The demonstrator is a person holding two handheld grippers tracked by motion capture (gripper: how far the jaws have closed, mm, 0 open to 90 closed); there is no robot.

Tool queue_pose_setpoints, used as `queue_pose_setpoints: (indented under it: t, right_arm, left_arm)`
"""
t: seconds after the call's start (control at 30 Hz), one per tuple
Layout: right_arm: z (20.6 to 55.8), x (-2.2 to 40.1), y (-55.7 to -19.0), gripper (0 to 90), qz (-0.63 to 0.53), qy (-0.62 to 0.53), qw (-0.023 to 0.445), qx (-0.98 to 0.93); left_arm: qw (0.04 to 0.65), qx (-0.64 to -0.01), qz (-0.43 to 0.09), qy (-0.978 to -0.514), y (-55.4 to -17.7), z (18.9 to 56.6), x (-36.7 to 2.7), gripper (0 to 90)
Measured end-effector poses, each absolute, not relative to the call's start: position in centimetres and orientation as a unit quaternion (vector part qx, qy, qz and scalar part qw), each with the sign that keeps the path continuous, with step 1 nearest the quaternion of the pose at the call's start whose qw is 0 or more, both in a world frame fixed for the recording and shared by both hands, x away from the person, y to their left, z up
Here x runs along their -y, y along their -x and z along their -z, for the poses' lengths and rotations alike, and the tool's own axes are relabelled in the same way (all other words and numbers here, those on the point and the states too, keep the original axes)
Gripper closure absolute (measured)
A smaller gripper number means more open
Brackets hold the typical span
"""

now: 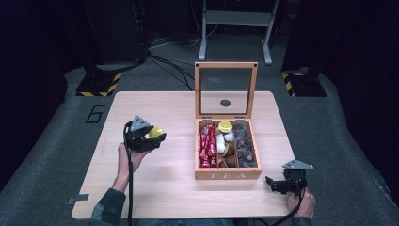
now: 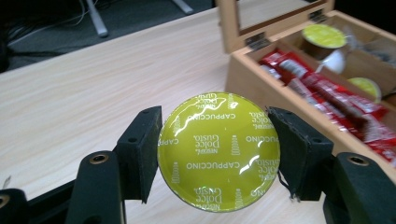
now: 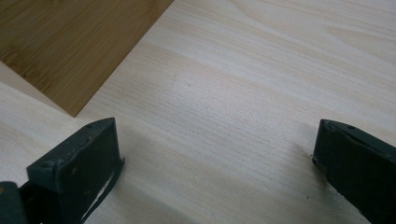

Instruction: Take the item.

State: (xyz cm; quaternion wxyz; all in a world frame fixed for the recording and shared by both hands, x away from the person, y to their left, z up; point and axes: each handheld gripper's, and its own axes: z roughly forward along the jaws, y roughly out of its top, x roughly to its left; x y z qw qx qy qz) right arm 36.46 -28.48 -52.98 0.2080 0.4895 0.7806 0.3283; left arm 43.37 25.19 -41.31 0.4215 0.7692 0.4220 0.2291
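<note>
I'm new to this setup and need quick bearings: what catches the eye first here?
A yellow-green coffee capsule clamped in the left gripper over the table's left half. Right of it, an open wooden tea box holding red sachets. The right gripper, open, sits near the table's front right corner.

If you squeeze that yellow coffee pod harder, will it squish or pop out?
The coffee pod is held by its round rim between the left gripper pads, so it might slip out sideways. Its shiny foil lid already looks a bit wrinkled, so it probably dents easily. Set down on its edge, it would likely roll.
</note>
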Motion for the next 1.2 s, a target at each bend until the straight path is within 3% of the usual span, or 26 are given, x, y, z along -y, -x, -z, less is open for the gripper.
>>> queue_pose_setpoints:
  t: [0.5, 1.2]
  right_arm:
    - [53.0, 28.5, -36.4, 0.0, -0.328, -0.489, 0.208, -0.781]
    - [53.0, 28.5, -36.4, 0.0, -0.328, -0.489, 0.209, -0.781]
  left_arm:
    - [0.391, -0.484, -0.229, -0.748, -45.0, 45.1, -27.9, 38.0]
    - [0.366, -0.514, -0.222, -0.744, -46.8, 48.2, -27.9, 38.0]
